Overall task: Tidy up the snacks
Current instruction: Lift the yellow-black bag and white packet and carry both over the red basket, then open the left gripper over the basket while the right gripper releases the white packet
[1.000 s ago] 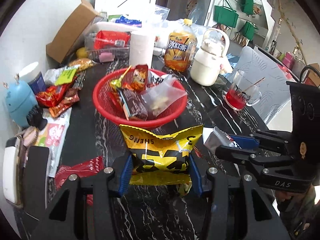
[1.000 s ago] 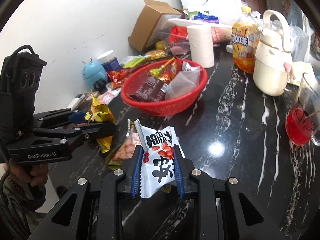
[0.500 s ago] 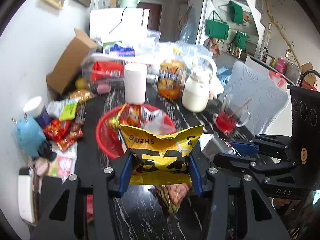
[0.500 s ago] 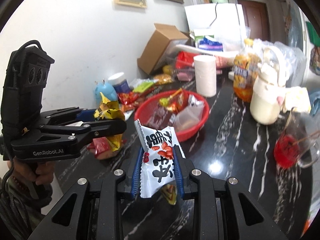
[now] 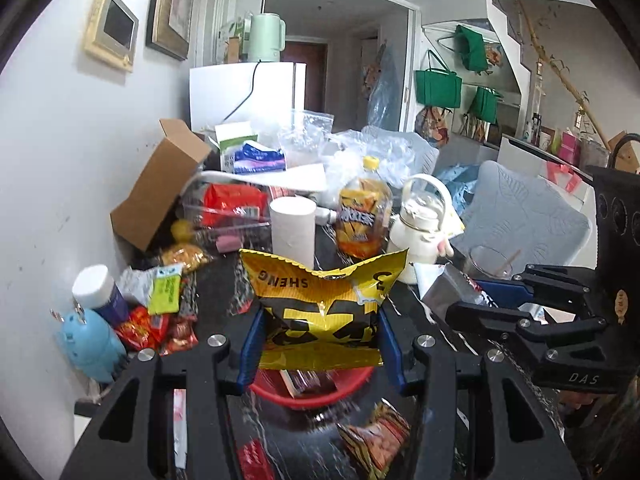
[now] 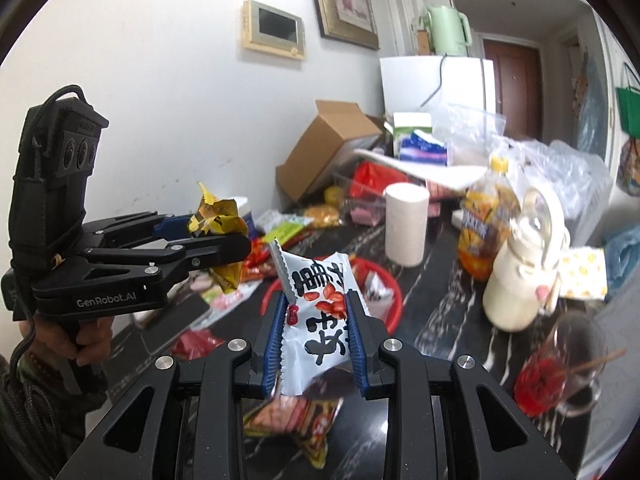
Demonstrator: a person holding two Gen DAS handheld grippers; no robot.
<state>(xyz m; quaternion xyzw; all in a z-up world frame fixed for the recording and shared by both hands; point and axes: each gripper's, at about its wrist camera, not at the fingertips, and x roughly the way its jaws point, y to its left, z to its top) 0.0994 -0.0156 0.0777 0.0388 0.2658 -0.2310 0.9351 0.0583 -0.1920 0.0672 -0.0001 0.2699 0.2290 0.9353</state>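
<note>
The left gripper [image 5: 320,344] is clamped on a yellow snack bag [image 5: 324,300], held in the air above the near rim of the red basket [image 5: 312,394], which stands about mid-table. Just to its right, the right gripper [image 6: 316,336] is clamped on a white peanut packet [image 6: 320,308], also in the air, over the basket's near side.

To do this step well, I would carry each packet over the basket's middle before letting go, one at a time, low enough that neither slides off the pile or knocks the paper roll [image 5: 292,228] and the cream kettle [image 5: 416,236] behind it. Another packet [image 6: 296,420] lies on the table's near edge, not yet gathered.

The yellow bag reads "SHENG" upside down, with a "3". The white packet bears large black Chinese characters. The left gripper's body says "GenRobot.AI", the right one's "DAS".
</note>
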